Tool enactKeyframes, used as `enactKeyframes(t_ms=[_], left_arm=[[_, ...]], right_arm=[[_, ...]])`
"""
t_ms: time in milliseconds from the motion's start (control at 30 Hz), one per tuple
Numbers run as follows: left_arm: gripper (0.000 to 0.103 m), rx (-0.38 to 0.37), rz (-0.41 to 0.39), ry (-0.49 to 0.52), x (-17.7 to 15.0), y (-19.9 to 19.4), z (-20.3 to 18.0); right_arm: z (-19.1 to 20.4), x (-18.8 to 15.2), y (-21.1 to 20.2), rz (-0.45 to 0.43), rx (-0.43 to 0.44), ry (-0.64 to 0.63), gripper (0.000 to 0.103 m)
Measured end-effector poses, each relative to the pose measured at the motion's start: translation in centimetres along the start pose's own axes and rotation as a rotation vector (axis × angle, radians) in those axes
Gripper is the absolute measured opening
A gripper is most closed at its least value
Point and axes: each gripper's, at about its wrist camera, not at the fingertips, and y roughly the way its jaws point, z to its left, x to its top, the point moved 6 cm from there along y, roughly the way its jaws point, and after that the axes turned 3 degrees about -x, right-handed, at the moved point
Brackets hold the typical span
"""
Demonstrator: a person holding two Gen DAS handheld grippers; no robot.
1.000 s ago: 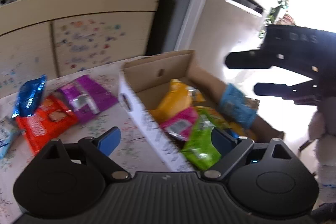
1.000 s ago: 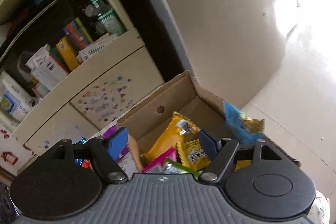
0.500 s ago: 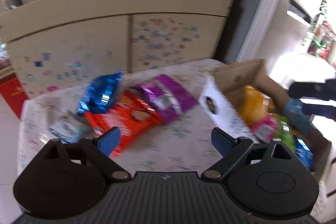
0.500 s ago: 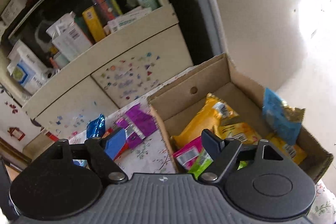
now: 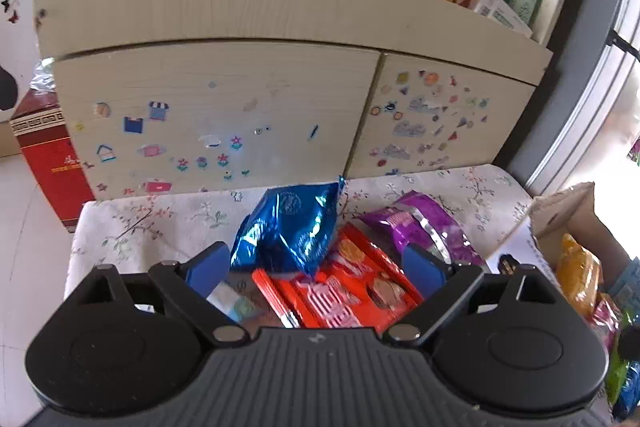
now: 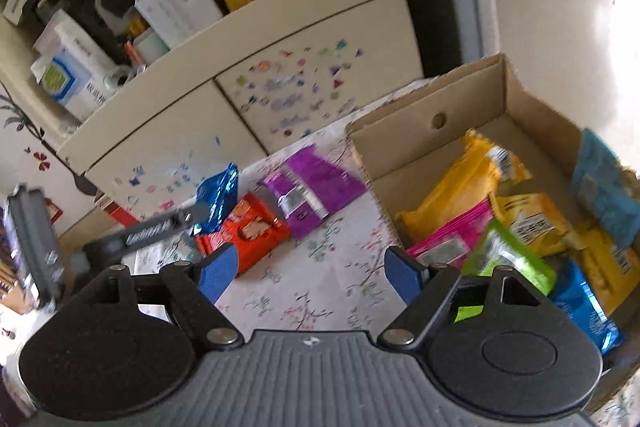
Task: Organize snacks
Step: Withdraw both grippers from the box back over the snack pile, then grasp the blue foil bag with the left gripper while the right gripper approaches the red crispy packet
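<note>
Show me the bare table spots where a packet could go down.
Bare cloth lies between the orange packet and the cardboard box, ahead of the right gripper. Another strip runs behind the blue foil bag. Crowded: the packet cluster and the box interior.

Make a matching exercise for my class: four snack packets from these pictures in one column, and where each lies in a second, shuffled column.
Column 1:
1. blue foil bag
2. red packet
3. purple packet
4. yellow packet

Column 2:
A. inside the cardboard box
B. on the tablecloth, between the red packet and the box
C. on the tablecloth, partly under the blue bag
D. propped on the red packet, nearest the cabinet

Pairs: 1-D, 2-C, 3-B, 4-A
</note>
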Motion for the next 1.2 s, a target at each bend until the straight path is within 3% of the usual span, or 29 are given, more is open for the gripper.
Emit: enactKeyframes(t_ms=[533, 600, 767, 867, 1200], left_arm=[[0.093, -0.016, 0.054, 0.044, 1.3, 7.2, 2.2], [0.090, -0.033, 0.052, 0.056, 1.3, 7.7, 1.9], [0.062, -0.046, 0.092, 0.074, 0.5, 8.8, 1.4], [0.057, -0.055, 0.087, 0.062, 0.0, 8.5, 1.6], [0.053, -0.058, 0.138, 0.203, -3.2, 5.3, 0.3]], right_arm=[[2.3, -1.7, 3.3, 0.094, 0.003, -0.049, 0.085], [2.6, -1.8, 3.6, 0.100, 0.004, -0.055, 0.085], [3.0, -2.1, 4.6, 0.109, 0.012, -0.064, 0.085], [2.9, -2.3, 5.1, 0.123, 0.008, -0.047, 0.085], [1.7, -2.4, 5.5, 0.151, 0.004, 0.051, 0.085]])
